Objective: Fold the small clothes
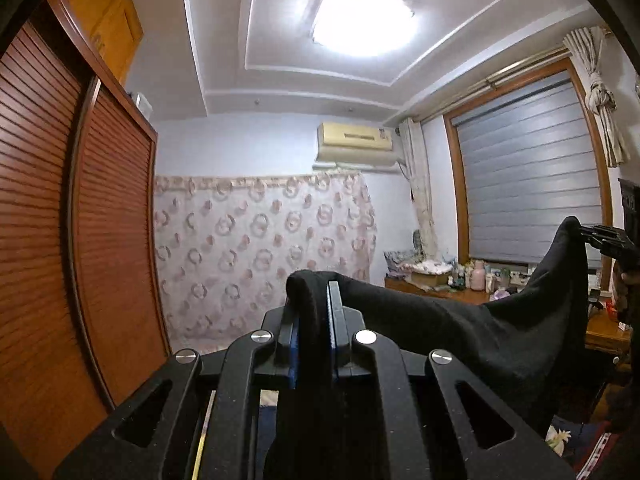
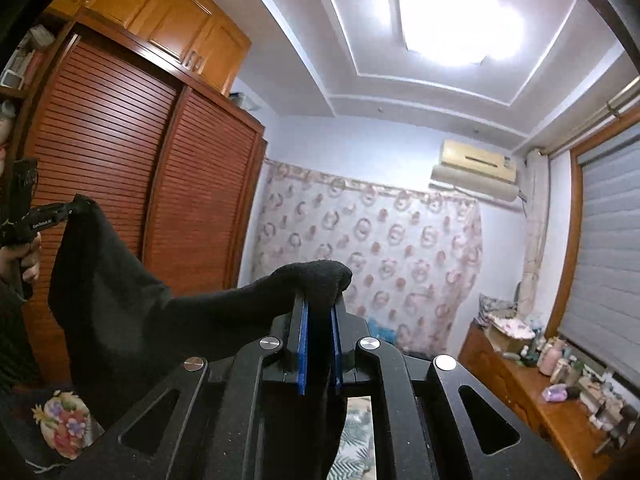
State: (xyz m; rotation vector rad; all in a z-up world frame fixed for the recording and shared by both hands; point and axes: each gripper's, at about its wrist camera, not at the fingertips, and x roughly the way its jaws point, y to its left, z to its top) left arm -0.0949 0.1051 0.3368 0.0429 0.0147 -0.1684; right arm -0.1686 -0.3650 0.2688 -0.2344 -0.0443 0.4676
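Observation:
A black knitted garment (image 1: 500,320) hangs stretched between my two grippers, raised well off the surface. My left gripper (image 1: 314,300) is shut on one corner of it, the cloth bunched over the blue pads. My right gripper (image 2: 320,300) is shut on the other corner (image 2: 316,276). In the left wrist view the right gripper (image 1: 588,234) shows at the far right, pinching the cloth's peak. In the right wrist view the left gripper (image 2: 68,210) shows at the far left, held by a hand (image 2: 28,260), with the garment (image 2: 112,300) sagging between.
A slatted wooden wardrobe (image 1: 80,220) fills the left. A patterned curtain (image 1: 260,248) covers the far wall under an air conditioner (image 1: 356,140). A wooden dresser (image 2: 540,396) crowded with bottles stands under the blinded window (image 1: 528,180). Flowered bedding (image 2: 64,424) lies below.

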